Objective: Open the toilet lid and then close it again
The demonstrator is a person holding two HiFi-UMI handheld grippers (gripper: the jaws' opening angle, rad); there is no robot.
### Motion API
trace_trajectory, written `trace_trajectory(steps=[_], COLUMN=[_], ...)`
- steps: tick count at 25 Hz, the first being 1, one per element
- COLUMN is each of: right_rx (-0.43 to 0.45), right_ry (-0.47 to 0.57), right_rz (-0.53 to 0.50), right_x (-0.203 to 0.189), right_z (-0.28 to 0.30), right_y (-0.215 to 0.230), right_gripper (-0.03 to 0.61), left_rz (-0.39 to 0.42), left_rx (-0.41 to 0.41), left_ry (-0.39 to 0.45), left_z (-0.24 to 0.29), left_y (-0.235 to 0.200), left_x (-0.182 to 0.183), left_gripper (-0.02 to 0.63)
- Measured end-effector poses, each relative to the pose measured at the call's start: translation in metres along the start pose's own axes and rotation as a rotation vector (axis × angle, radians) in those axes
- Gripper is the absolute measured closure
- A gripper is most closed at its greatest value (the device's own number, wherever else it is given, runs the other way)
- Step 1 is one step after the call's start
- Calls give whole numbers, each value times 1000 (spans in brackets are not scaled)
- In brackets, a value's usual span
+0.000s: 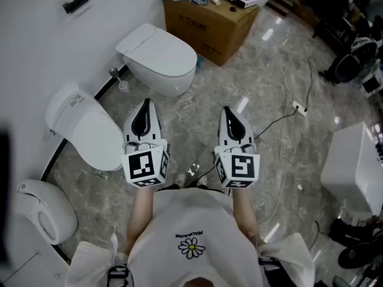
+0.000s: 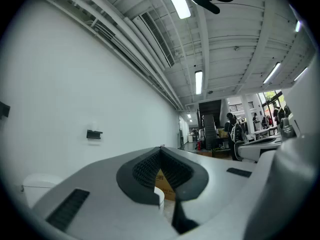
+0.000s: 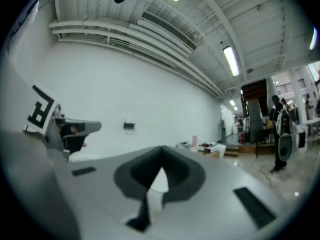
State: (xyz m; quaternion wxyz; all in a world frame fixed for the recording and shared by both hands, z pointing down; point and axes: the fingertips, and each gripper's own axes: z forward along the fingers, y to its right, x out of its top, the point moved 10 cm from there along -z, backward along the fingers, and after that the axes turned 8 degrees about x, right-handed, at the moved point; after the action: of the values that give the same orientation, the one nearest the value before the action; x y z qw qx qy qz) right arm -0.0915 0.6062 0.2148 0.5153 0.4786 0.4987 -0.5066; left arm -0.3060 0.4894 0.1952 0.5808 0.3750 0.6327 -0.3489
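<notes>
Three white toilets stand along the left wall in the head view. The far toilet and the middle toilet have their lids down; the near toilet shows its seat ring. My left gripper and right gripper are held level side by side over the marble floor, both shut and empty, touching no toilet. In the left gripper view the shut left gripper points toward the wall end, with a sliver of white toilet rim under it. The right gripper is shut too.
A cardboard box with clutter on top stands beyond the far toilet. A cable with a plug block runs over the floor at the right. A white cabinet and black chairs stand at the right. People stand in the distance.
</notes>
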Motion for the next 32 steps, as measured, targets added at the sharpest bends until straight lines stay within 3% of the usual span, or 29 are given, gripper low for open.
trace_trajectory(steps=[11, 18, 32], right_rx=[11, 67, 68], right_ry=[2, 2, -3], right_rz=[21, 34, 59], right_x=[-10, -24, -53], right_z=[-4, -14, -10], right_y=[27, 53, 96], right_gripper=[549, 549, 549], left_rz=[5, 20, 35], left_rx=[-12, -16, -23], left_ry=[-8, -12, 16], left_z=[7, 6, 35], left_y=[24, 57, 86], left_x=[-7, -17, -41], left_gripper=[588, 588, 588])
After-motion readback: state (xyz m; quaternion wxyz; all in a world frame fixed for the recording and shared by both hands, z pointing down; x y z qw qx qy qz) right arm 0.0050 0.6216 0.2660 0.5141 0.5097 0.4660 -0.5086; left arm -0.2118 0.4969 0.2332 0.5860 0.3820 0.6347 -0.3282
